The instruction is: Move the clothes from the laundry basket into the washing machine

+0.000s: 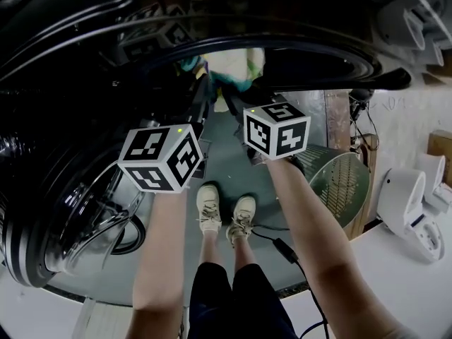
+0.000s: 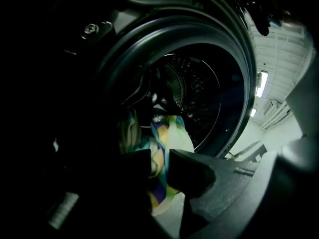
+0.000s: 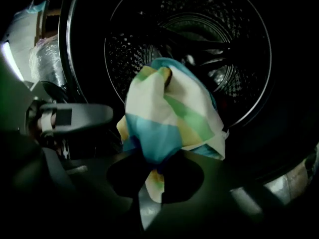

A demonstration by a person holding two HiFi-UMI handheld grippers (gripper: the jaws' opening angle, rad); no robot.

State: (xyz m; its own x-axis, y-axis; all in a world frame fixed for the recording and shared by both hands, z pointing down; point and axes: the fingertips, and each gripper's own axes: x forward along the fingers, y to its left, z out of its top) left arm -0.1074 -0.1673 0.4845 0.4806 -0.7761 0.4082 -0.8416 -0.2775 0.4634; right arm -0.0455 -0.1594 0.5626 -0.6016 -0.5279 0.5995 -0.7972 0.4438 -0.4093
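**Both claws pinched on one cloth at the drum mouth**

Left gripper (image 2: 160, 161): jaws drawn in to a narrow gap, with a fold of the patchwork cloth (image 2: 168, 139) nipped between them. The cloth is cream, teal, yellow and purple. It rises just ahead of the tips and trails below them. Beyond the tips is the dark door ring (image 2: 149, 36), and past that the perforated drum (image 2: 195, 87).

Right gripper (image 3: 155, 171): jaws closed on the same cloth (image 3: 169, 108). The bulk of it bunches just ahead of and above the tips, and a short tail hangs beneath them. The steel drum (image 3: 199, 29) lies straight ahead, well behind the cloth.

Head view: both marker cubes sit side by side, and the cloth (image 1: 233, 66) shows past the two claws at the washing machine (image 1: 106, 41) opening. The faces of the cubes carry black-and-white square markers. The open round door (image 1: 70, 224) stands off the left claw's outer side. A green perforated basket (image 1: 340, 182) is off the right claw's outer side. The person's pale shoes (image 1: 226, 216) are on the floor below, between the forearms.
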